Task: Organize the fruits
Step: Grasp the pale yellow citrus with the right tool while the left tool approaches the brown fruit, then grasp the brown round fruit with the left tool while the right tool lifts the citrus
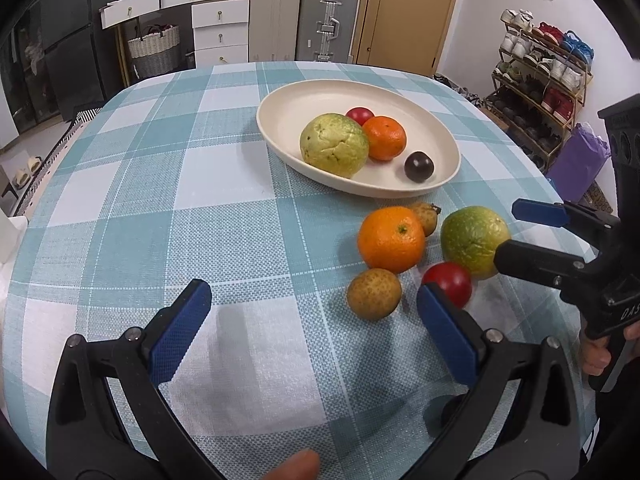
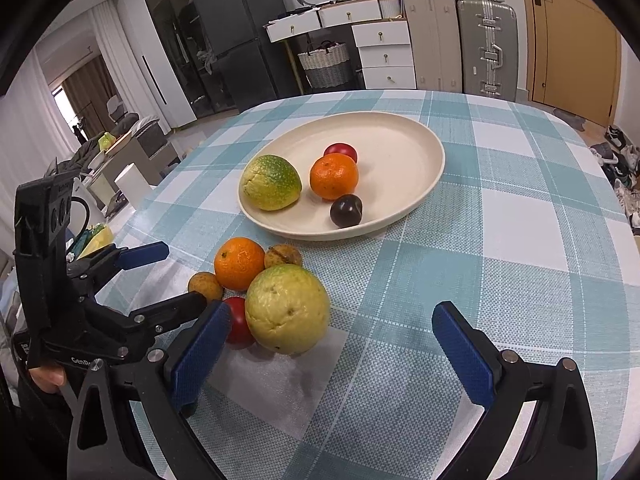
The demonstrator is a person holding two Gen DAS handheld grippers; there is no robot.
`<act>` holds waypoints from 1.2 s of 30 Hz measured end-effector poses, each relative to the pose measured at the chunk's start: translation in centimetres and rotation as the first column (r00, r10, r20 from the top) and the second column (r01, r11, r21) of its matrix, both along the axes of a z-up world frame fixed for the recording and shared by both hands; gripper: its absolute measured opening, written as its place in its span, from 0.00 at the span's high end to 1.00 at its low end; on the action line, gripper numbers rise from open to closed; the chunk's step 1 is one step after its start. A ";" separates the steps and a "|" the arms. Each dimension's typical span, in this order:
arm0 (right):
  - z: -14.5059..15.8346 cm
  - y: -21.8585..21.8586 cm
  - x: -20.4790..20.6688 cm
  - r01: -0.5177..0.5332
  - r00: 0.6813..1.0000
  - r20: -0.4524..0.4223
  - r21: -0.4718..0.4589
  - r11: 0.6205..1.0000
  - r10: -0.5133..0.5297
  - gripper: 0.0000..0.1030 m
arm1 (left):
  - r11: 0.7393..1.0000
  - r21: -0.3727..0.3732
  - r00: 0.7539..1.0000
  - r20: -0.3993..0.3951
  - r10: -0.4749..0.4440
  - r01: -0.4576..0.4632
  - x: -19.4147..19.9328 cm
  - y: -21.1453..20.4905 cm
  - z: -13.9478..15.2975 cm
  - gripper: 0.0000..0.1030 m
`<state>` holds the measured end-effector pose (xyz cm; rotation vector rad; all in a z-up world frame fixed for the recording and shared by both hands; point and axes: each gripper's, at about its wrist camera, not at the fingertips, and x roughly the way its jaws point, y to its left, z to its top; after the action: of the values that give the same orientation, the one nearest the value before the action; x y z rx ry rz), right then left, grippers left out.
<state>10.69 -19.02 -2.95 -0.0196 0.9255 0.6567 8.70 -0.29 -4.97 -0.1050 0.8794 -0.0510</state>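
- Checked blue-and-white cloth covers the counter [image 1: 224, 184], with suitcases, white drawers and a door behind it.
- On it, an oval cream plate [image 1: 440, 136] already holds a green-yellow fruit, an orange, a red fruit and a dark plum, so sorting looks about half done.
- Five loose fruits sit bunched just before the plate: an orange [image 1: 391, 239], a green-yellow fruit [image 2: 287, 307], a red fruit [image 1: 448, 283] and two small brown ones.
- Left tool [image 1: 314, 330] hangs with its jaws apart and empty, near the brown fruit [image 1: 374, 293].
- Right tool [image 2: 332, 354] is likewise spread and empty, closing in on the green-yellow fruit, probably the next pick.
- Only the left view shows a shoe rack [image 1: 540, 72]; only the right shows a dark fridge [image 2: 236, 36].
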 end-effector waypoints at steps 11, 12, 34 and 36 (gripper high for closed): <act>-0.3 0.8 -0.1 -0.062 0.997 -0.043 0.080 0.995 0.065 0.20 | 1.000 0.002 1.000 -0.004 -0.002 0.002 0.0 -0.2 -0.1 0.01; -0.3 0.8 -0.1 -0.067 0.996 -0.048 0.090 0.994 0.071 0.23 | 1.000 0.004 1.000 -0.003 -0.003 0.003 0.0 -0.2 -0.1 0.01; -0.6 0.7 0.0 -0.067 0.993 -0.091 0.136 0.988 0.079 0.53 | 1.000 -0.019 1.000 -0.009 -0.009 0.009 0.1 0.1 -0.3 0.01; -0.6 0.7 -0.3 -0.069 0.994 -0.081 0.135 0.989 0.080 0.53 | 1.000 -0.022 1.000 -0.010 -0.011 0.010 0.1 0.0 -0.3 0.01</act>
<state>10.44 -18.34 -3.53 0.0925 0.9660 0.7922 8.84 -0.25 -5.27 -0.1212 0.8896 -0.0699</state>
